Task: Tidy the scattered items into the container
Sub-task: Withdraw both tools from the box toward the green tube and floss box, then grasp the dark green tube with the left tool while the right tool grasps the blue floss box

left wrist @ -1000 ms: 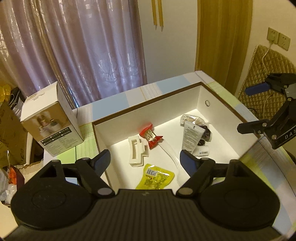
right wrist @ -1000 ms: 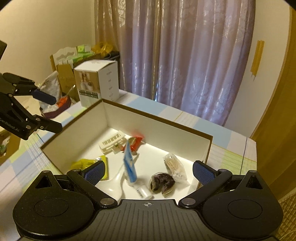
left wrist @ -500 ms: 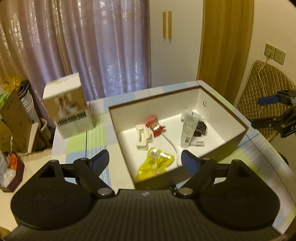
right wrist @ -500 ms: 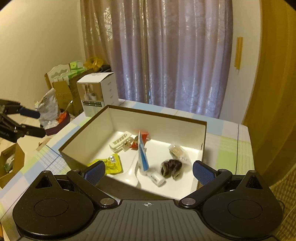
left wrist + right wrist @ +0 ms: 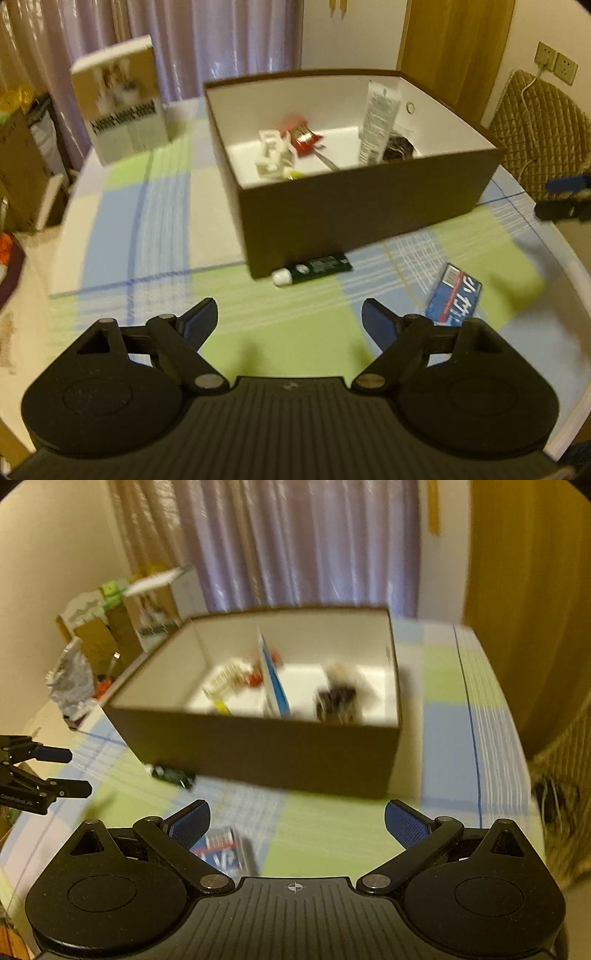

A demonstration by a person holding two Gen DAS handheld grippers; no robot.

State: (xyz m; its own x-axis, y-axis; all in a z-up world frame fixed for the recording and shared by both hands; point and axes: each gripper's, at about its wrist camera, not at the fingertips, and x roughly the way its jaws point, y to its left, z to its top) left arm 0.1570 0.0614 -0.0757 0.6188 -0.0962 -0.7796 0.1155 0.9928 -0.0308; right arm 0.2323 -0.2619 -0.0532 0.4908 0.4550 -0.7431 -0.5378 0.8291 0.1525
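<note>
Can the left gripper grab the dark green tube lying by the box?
Probably yes. The left gripper has its jaws open and empty, and only bare tablecloth lies between it and the dark green tube, which rests against the brown box.

The box (image 5: 354, 206) sits at the centre of the table (image 5: 147, 229). Inside it, a clip (image 5: 271, 155) lies at left, a snack packet (image 5: 303, 136) beside it, and a tube (image 5: 378, 122) leans at right. Below the box's near wall lies a small tube (image 5: 314, 267), touching it; a flat packet (image 5: 452, 295) lies at lower right. A carton (image 5: 122, 99) stands at upper left.
</note>
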